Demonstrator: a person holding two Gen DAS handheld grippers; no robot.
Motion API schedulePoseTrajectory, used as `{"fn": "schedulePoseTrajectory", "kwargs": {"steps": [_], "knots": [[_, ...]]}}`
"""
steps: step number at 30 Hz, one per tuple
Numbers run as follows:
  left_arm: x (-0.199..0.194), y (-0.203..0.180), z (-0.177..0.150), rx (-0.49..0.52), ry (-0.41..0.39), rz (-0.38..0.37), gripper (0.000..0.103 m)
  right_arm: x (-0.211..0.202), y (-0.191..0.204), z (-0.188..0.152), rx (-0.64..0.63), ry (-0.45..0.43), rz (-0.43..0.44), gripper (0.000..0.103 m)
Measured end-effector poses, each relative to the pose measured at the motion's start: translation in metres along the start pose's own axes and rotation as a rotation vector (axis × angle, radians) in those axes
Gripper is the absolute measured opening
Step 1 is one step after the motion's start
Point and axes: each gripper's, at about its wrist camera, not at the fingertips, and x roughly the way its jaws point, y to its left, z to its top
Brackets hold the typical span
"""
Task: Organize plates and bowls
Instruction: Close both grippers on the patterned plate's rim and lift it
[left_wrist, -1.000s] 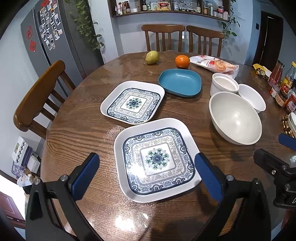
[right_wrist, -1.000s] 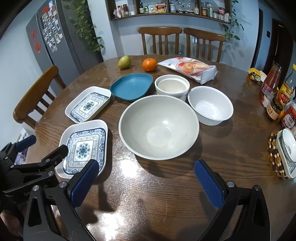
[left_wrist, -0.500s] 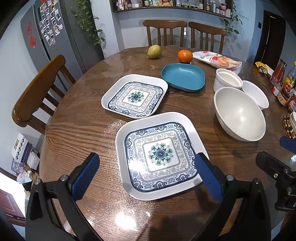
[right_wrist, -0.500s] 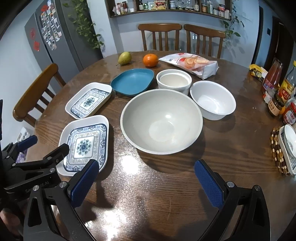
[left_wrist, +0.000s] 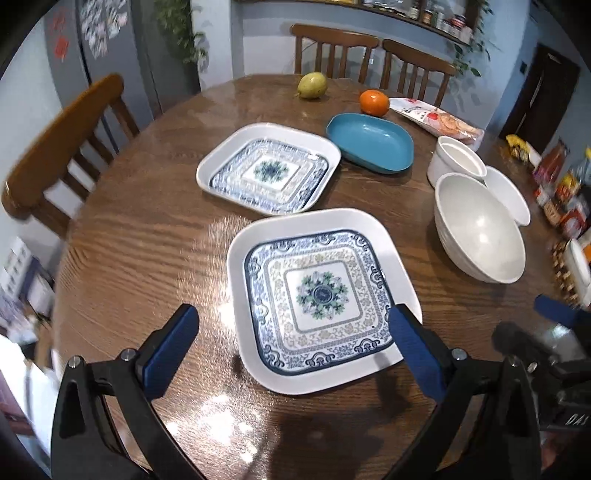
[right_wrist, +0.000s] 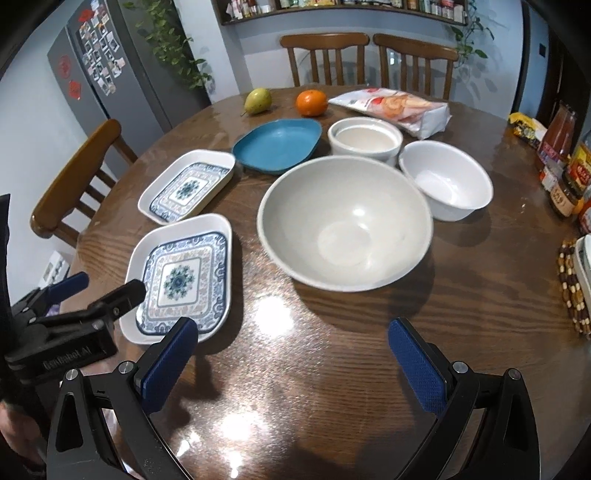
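Two square white plates with blue patterns lie on the round wooden table: a near plate (left_wrist: 317, 295) (right_wrist: 183, 277) and a far plate (left_wrist: 269, 168) (right_wrist: 186, 186). Behind them is a blue dish (left_wrist: 370, 142) (right_wrist: 279, 144). A large grey-white bowl (left_wrist: 480, 227) (right_wrist: 345, 221), a white bowl (right_wrist: 447, 179) and a straight-walled white bowl (right_wrist: 364, 139) stand to the right. My left gripper (left_wrist: 293, 343) is open just above the near plate's front edge. My right gripper (right_wrist: 293, 354) is open over bare table in front of the large bowl.
A pear (right_wrist: 258, 100), an orange (right_wrist: 311, 102) and a snack bag (right_wrist: 397, 107) lie at the table's far side. Sauce bottles and jars (right_wrist: 565, 162) crowd the right edge by a beaded mat (right_wrist: 570, 284). Wooden chairs (right_wrist: 70, 188) ring the table; a fridge stands at back left.
Both grippers have moved forward and lower over the table. The near plate and the large bowl now look closer. Nothing has been gripped or shifted.
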Motion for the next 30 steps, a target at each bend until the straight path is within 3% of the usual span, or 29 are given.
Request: {"fn": "schedulePoseTrajectory", "kwargs": {"steps": [4, 9, 15, 17, 22, 26, 30], "knots": [[0.007, 0.018, -0.002, -0.060, 0.028, -0.005, 0.102, 0.010, 0.008, -0.005, -0.006, 0.032, 0.044, 0.103], [0.013, 0.029, -0.005, -0.061, 0.025, 0.008, 0.100, 0.025, 0.018, -0.008, -0.016, 0.072, 0.074, 0.103], [0.035, 0.031, -0.007, -0.039, 0.078, -0.026, 0.075, 0.050, 0.034, 0.000, -0.028, 0.108, 0.088, 0.101], [0.041, 0.031, -0.007, -0.027, 0.092, -0.037, 0.060, 0.056, 0.041, 0.003, -0.046, 0.113, 0.092, 0.090], [0.045, 0.035, -0.005, -0.015, 0.080, -0.042, 0.047, 0.079, 0.049, 0.011, -0.042, 0.154, 0.113, 0.067], [0.047, 0.038, -0.002, -0.006, 0.066, -0.046, 0.027, 0.081, 0.057, 0.020, -0.075, 0.143, 0.111, 0.034], [0.048, 0.042, -0.001, -0.008, 0.055, -0.025, 0.023, 0.084, 0.063, 0.022, -0.119, 0.131, 0.062, 0.016]]}}
